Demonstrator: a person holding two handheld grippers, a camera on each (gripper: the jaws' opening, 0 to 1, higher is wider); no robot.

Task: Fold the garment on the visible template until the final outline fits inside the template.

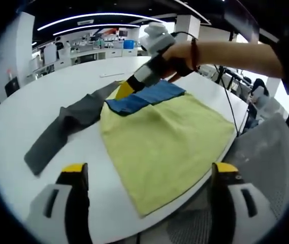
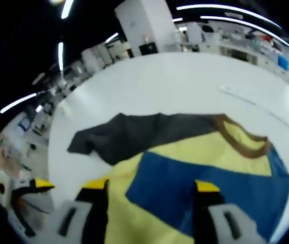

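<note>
Both my grippers (image 1: 147, 175) (image 2: 152, 190) gape empty over the limp, light garment (image 1: 169, 137); I'd pinch its grey sleeve (image 1: 58, 134).

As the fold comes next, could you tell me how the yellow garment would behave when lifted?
The yellow garment lies flat and thin on the table, so it would probably droop limply. Its edge overhangs the table, so it might slide off if pushed.

Yellow garment (image 1: 162, 147) with a blue band (image 1: 147, 97), brown-trimmed neckline (image 2: 238, 137) and dark grey sleeve (image 1: 63, 129), spread flat on the white counter (image 1: 42, 101). Sleeve stretched out sideways, wrinkled. Near hem reaching the counter edge. No template outline discernible.
</note>
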